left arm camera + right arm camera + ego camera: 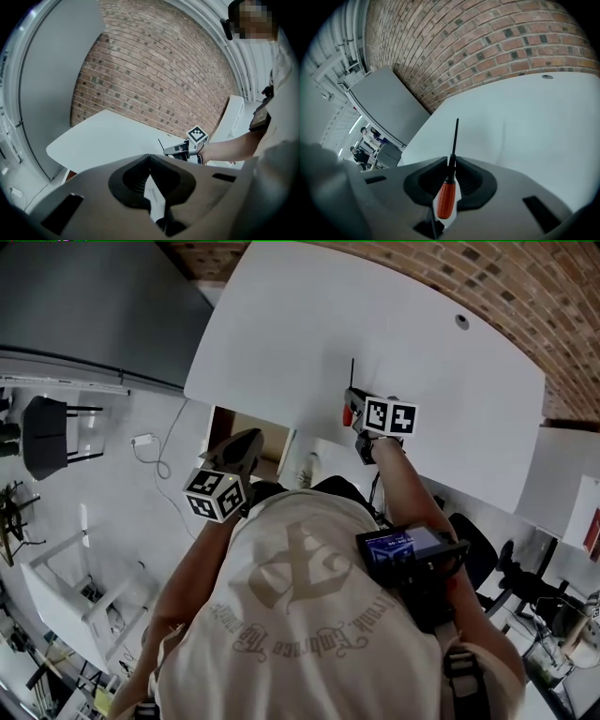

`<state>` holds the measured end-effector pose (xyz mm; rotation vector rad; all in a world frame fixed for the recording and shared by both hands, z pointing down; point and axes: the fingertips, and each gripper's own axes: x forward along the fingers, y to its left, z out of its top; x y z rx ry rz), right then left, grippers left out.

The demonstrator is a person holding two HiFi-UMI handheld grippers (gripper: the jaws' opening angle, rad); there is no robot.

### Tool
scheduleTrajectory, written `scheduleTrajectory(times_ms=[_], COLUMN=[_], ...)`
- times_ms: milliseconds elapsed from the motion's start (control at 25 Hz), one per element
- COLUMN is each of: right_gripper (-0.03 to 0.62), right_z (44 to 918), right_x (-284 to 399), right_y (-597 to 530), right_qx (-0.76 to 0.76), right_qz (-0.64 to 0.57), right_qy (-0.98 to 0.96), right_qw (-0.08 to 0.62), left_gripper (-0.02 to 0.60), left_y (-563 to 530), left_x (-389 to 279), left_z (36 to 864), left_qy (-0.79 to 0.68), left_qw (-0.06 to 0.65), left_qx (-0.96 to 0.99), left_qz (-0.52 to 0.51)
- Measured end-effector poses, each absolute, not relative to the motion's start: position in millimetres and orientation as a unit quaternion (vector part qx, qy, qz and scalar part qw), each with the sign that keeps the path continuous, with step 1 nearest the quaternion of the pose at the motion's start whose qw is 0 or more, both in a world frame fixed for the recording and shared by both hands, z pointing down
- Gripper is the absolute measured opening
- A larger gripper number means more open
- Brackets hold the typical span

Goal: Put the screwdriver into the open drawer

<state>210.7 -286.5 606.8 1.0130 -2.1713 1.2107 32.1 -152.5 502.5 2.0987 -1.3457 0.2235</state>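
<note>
The screwdriver (446,200) has an orange-red handle and a thin black shaft that points away over the white table (525,122). My right gripper (451,159) is shut on it where the handle meets the shaft. In the head view the right gripper (351,401) holds the screwdriver (347,415) just above the table's near edge. The open drawer (274,441) shows its brown inside below that edge, to the left. My left gripper (249,441) hangs over the drawer. In the left gripper view the left gripper (150,157) is shut and holds nothing.
A brick wall (497,42) runs behind the table. A grey panel (84,306) stands at the left, with a black chair (47,437) and a white cable (155,451) on the floor. A white cabinet (567,488) stands at the right.
</note>
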Motion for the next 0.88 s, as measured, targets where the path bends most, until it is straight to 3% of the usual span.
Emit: scheduleTrajectory(times_ms=[880], right_gripper=[0.067], right_z=[586.9], right_x=[90.5], right_y=[-200.9], right_qx=[0.395], right_qz=[0.456], right_qy=[-0.771], right_qw=[0.205], left_gripper=[0.02], left_y=[-91.3], left_x=[-103.7], left_z=[498.4], left_qy=[-0.472], left_qw=[0.327], left_qx=[0.815], left_qz=[0.079])
